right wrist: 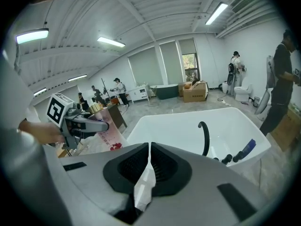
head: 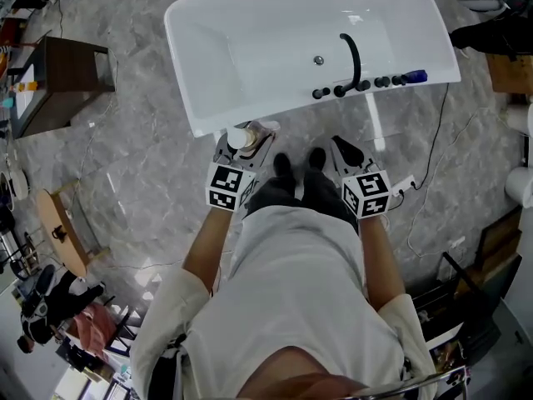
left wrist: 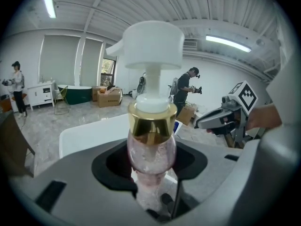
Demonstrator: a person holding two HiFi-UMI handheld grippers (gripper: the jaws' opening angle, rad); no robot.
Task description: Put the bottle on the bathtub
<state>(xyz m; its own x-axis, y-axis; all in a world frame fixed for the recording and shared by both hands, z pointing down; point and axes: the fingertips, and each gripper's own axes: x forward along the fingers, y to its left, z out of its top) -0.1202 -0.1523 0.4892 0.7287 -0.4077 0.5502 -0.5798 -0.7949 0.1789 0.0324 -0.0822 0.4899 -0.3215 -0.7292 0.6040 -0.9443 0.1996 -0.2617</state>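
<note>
The grey stone floor (head: 141,173) is shiny and goes all around. On it sits a big white bathtub (head: 250,23). A person in a light shirt (head: 283,307) stands right at its near side, black shoes (head: 283,165) almost touching it, with one gripper in each hand.

The left gripper (head: 248,140) points at the near corner of the tub. Its jaws are pinching the bottle (left wrist: 151,149) on both sides of its clear pink body. The bottle stands up straight, with a gold ring (left wrist: 152,121) round its neck and a white pump top (left wrist: 153,46). It is up off the floor, just outside the tub's near edge, and is not on the tub yet.

The right gripper (head: 346,150) is beside it, a little way off, also pointing at the tub. Its jaws are pressed together (only a thin white sliver shows low down in the crack between them, and I cannot tell what it is).

On the tub's near edge stands a bent black tap (head: 353,57). Next to it is a row of little black knobs (head: 321,92), and at the end of that row lies a small blue thing (head: 415,77).
</note>
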